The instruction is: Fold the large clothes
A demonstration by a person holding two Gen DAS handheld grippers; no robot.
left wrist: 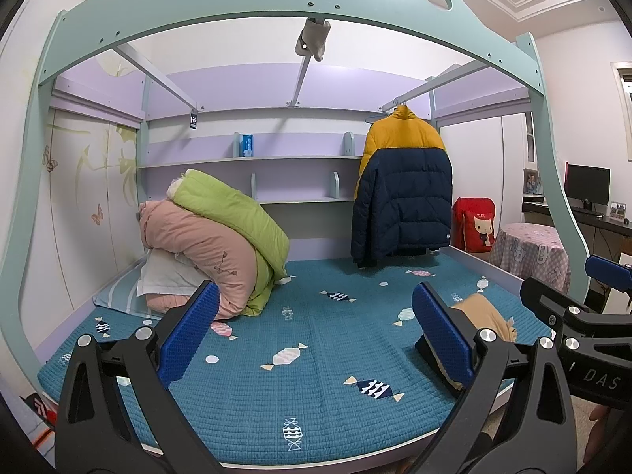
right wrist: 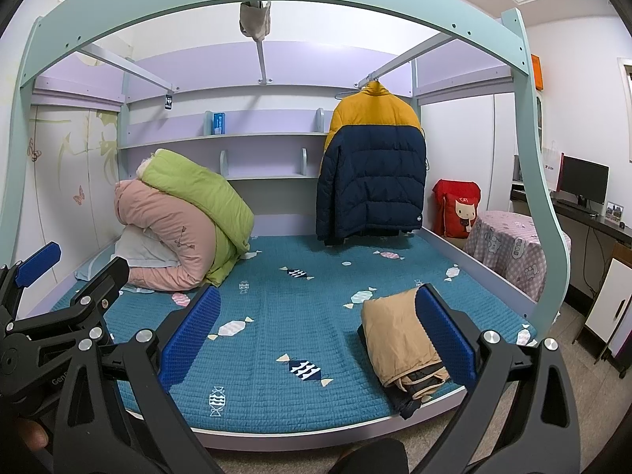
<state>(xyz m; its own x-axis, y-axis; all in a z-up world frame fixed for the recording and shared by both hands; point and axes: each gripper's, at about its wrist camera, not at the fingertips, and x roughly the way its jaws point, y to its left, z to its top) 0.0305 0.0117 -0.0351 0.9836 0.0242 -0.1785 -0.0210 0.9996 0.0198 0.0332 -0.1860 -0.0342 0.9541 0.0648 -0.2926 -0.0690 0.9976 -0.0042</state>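
Left wrist view: left hand-held gripper (left wrist: 316,335) jaws apart, empty, above bed (left wrist: 308,387). Folded tan garment (right wrist: 399,339) lies at bed's right front edge, just beside right hand-held gripper (right wrist: 320,335), jaws apart. Puffer jacket (right wrist: 373,166) hangs behind.

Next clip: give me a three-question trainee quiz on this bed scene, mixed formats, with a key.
1. True or false: the puffer jacket lies flat on the bed cover.
2. Multiple choice: the folded tan garment sits (A) on the shelf, (B) near the bed's front right edge, (C) on the bedding pile.
3. Fill in: both the left claw and the right claw are ____ and hold nothing.

Key: 1 false, it hangs on a hanger from the rail; 2 B; 3 open.
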